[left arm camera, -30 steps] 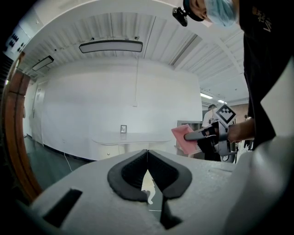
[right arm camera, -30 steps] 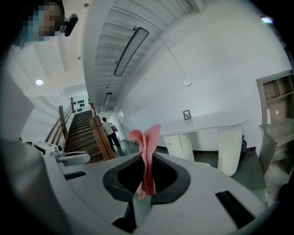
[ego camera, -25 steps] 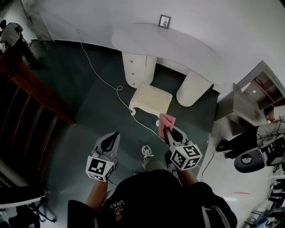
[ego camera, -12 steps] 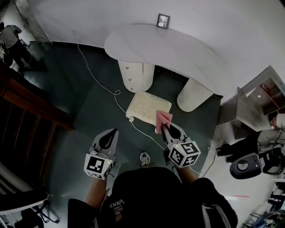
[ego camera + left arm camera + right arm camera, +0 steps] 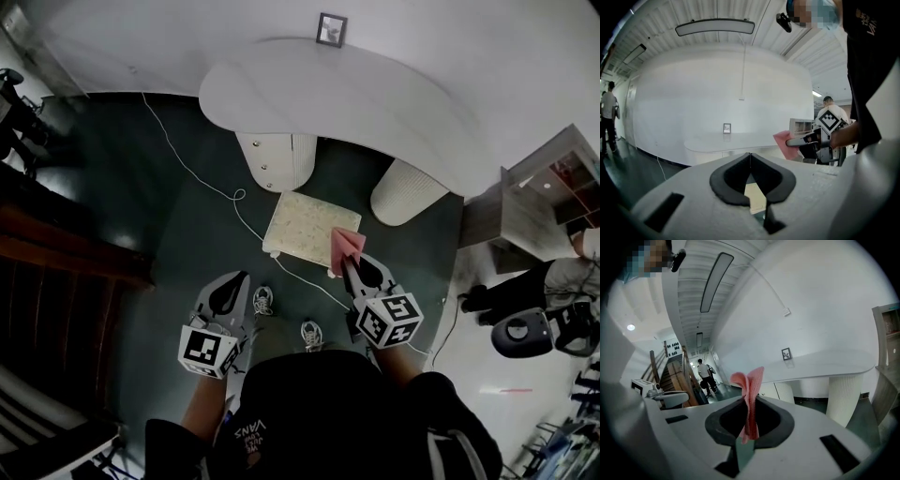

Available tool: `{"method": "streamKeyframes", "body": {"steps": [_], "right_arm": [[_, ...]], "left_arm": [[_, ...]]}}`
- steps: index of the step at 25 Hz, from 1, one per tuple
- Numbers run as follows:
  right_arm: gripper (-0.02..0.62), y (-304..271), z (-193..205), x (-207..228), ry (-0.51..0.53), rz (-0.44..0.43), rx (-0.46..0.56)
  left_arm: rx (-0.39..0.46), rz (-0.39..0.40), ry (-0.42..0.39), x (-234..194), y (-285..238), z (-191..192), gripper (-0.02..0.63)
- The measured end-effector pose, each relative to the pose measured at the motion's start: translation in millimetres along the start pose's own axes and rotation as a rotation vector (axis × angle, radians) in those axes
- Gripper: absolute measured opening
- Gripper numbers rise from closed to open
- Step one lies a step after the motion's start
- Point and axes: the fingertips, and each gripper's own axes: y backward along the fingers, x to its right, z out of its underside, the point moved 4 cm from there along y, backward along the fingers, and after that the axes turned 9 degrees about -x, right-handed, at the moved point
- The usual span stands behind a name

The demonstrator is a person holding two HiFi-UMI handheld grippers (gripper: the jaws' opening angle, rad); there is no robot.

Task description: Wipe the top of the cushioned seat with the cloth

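In the lower right centre of the head view, the right hand-held gripper (image 5: 349,267) has its jaws pressed together on a folded pink cloth (image 5: 345,248). The cloth stands up out of the jaw tips, and a short end shows below them in the right gripper view. In the lower left centre, the left hand-held gripper (image 5: 242,279) has its jaws pressed together at the tips with nothing between them.

Just above the right gripper, in the middle of the frame, sits a square cushioned seat with a cream, speckled top (image 5: 302,223), resting on a dark green floor (image 5: 178,234). The cloth overlaps the seat's lower right corner in the picture; whether it touches the cushion cannot be told.

Above the seat, a long curved white surface (image 5: 337,94) stands on two ribbed white pedestals. A small framed picture (image 5: 330,29) leans at its top edge. A thin white cable (image 5: 202,173) trails across the floor to the seat's left side.
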Motion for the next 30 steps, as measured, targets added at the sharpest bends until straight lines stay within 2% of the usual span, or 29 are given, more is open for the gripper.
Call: {"method": "streamKeyframes", "body": {"steps": [7, 12, 17, 25, 28, 30], "right_arm": [[0.026, -43, -14, 1, -0.058, 0.123, 0.009], [0.026, -78, -17, 2, -0.107, 0.204, 0.017], [0.026, -111, -16, 11, -0.151, 0.274, 0.016], [0.026, -145, -12, 25, -0.202, 0.398, 0.029], [0.026, -157, -7, 31, -0.217, 0.427, 0.023], [0.026, -169, -1, 35, -0.222, 0.436, 0.005]], "left_arm": [[-0.023, 0.174, -0.052, -48, -60, -23, 0.018], [-0.026, 0.288, -0.096, -82, -96, -27, 0.017], [-0.058, 0.355, -0.100, -111, -129, -25, 0.018], [-0.098, 0.481, -0.155, -140, -165, -19, 0.018], [-0.095, 0.499, -0.176, -150, -180, -12, 0.018], [-0.098, 0.496, -0.162, -154, -188, -8, 0.018]]}}
